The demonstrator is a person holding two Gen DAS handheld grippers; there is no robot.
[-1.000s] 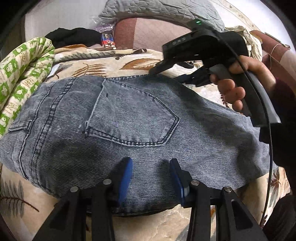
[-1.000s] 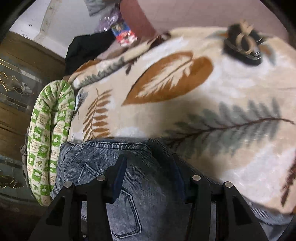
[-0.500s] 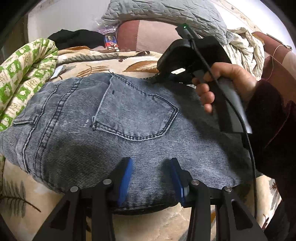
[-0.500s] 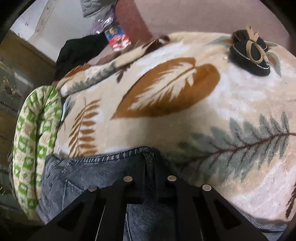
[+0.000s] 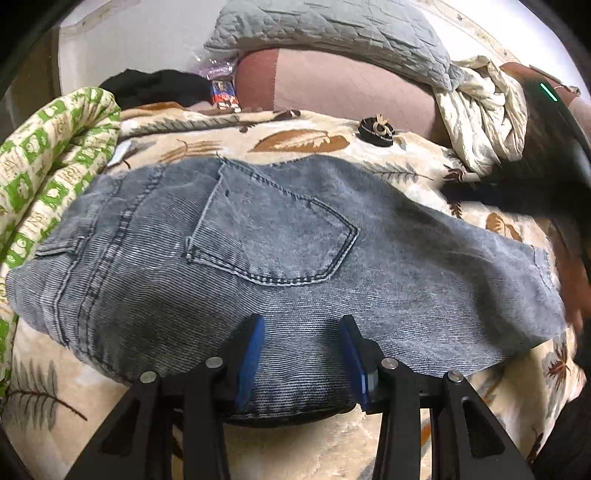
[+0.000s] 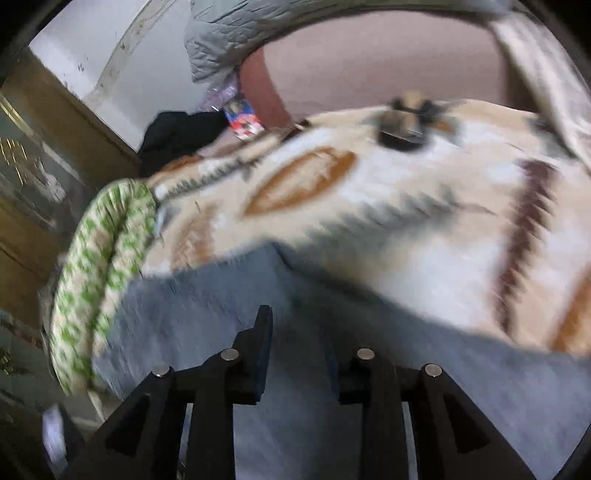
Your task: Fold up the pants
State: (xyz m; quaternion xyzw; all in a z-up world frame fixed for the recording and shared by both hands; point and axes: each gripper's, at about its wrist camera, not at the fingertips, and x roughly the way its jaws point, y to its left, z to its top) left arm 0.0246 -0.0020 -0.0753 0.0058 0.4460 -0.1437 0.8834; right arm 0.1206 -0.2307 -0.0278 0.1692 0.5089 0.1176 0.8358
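Observation:
Grey-blue denim pants lie folded on a leaf-patterned blanket, back pocket up. My left gripper is open, its blue pads on either side of the near folded edge, resting on the denim. My right gripper is open and empty above the pants, in a blurred view. Its black body and the hand show at the right edge of the left wrist view.
A green and white quilt is bunched at the left. A black bow-shaped item lies on the blanket behind the pants. A grey pillow, a cream cloth and dark clothes sit at the back.
My right gripper shut on the far waistband edge, then opened, let go and pulled away to the right. The left gripper stayed open at the near edge.

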